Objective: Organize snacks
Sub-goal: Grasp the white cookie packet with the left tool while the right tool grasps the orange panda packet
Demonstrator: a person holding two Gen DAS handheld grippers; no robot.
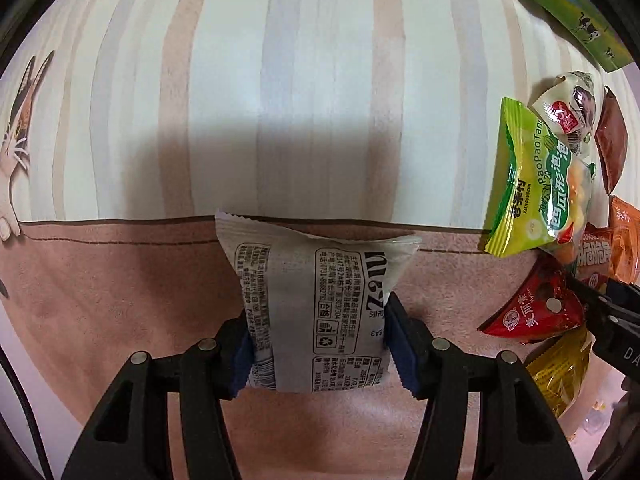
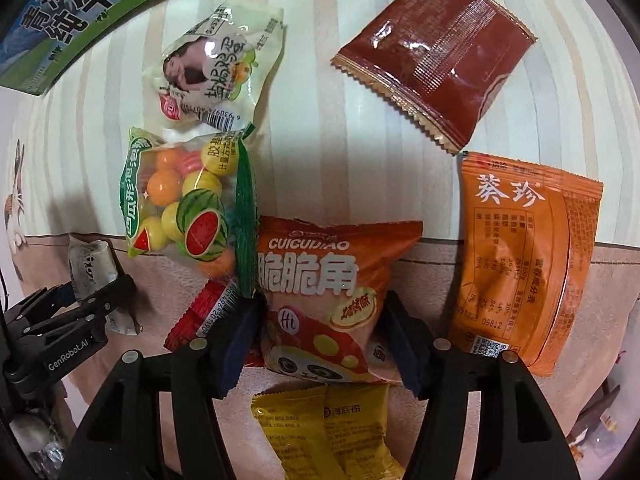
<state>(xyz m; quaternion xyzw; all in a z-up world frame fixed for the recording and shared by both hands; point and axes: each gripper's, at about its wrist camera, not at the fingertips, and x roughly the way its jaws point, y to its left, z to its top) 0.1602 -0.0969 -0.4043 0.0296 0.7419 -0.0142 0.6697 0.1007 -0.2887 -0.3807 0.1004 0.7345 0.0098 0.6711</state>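
Striped cloth (image 1: 320, 100) over table, pink band (image 1: 120, 288) along near edge. Left gripper (image 1: 318, 344) clamped on grey packet (image 1: 316, 312) over pink band. Right gripper (image 2: 320, 336) narrowly parted around orange corn-snack bag (image 2: 320, 280), contact unclear; bag straddling band edge, yellow packet (image 2: 320, 432) nearer.

A striped cream-and-beige tablecloth (image 1: 320, 80) with a pink border (image 1: 120, 300) and a cat print (image 1: 16, 120).

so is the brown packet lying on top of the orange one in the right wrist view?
No, the brown packet lies apart, above the orange packet, with bare striped cloth between them.
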